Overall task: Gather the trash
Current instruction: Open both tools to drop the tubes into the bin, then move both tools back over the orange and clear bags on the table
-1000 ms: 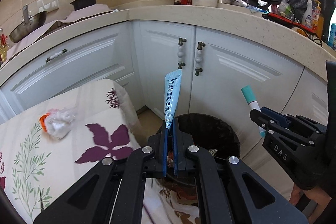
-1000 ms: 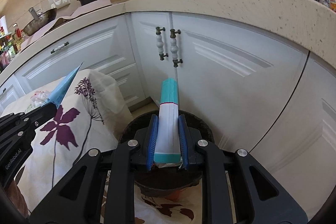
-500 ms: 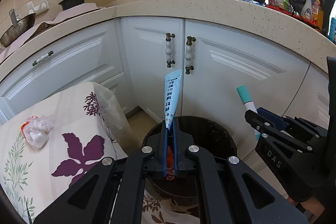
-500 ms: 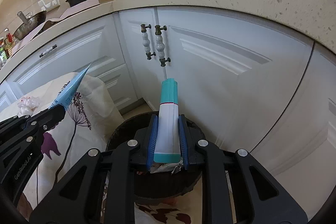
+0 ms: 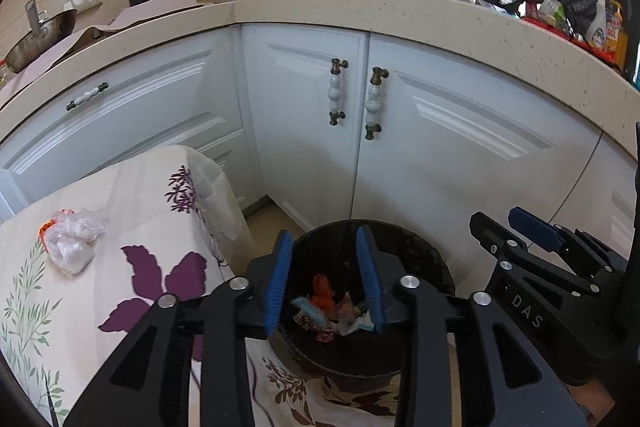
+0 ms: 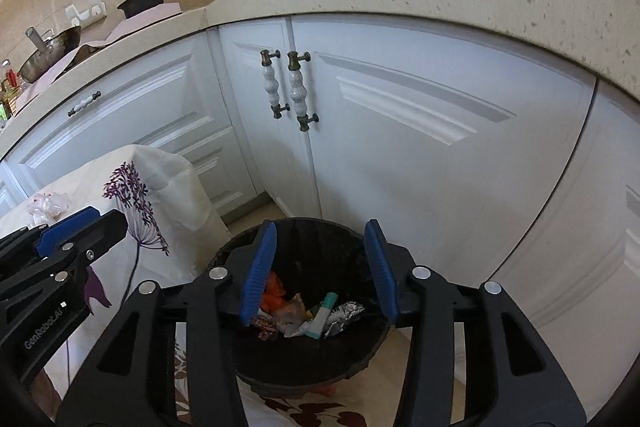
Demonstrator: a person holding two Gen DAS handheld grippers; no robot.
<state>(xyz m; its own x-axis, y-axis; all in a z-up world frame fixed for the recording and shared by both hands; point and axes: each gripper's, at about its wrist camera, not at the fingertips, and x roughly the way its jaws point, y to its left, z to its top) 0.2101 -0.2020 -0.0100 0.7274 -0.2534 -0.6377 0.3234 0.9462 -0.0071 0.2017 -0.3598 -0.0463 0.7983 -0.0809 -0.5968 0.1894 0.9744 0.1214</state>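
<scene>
Left gripper (image 5: pixel 325 277) spread wide, nothing between its blue pads, poised over the round black trash bin (image 5: pixel 420 255). Right gripper (image 6: pixel 318 267) likewise wide and unloaded above the same bin. Inside, on the heap of crumpled wrappers (orange, foil, paper): a white tube with teal cap (image 6: pixel 322 313). Over on the floral-cloth worktop (image 5: pixel 132 227), a crumpled clear plastic wad with orange scrap (image 5: pixel 72 239).

Both tongs are now standing spread over the black bin (image 6: pixel 372 239), having let go within the last second. The left tongs (image 5: pixel 325 283) are no longer pinching the blue wrapper, and the right tongs (image 6: pixel 320 267) are no longer clamping the teal-capped tube (image 6: pixel 322 315), which is lying among the trash at 6 o'clock in the bin.
</scene>
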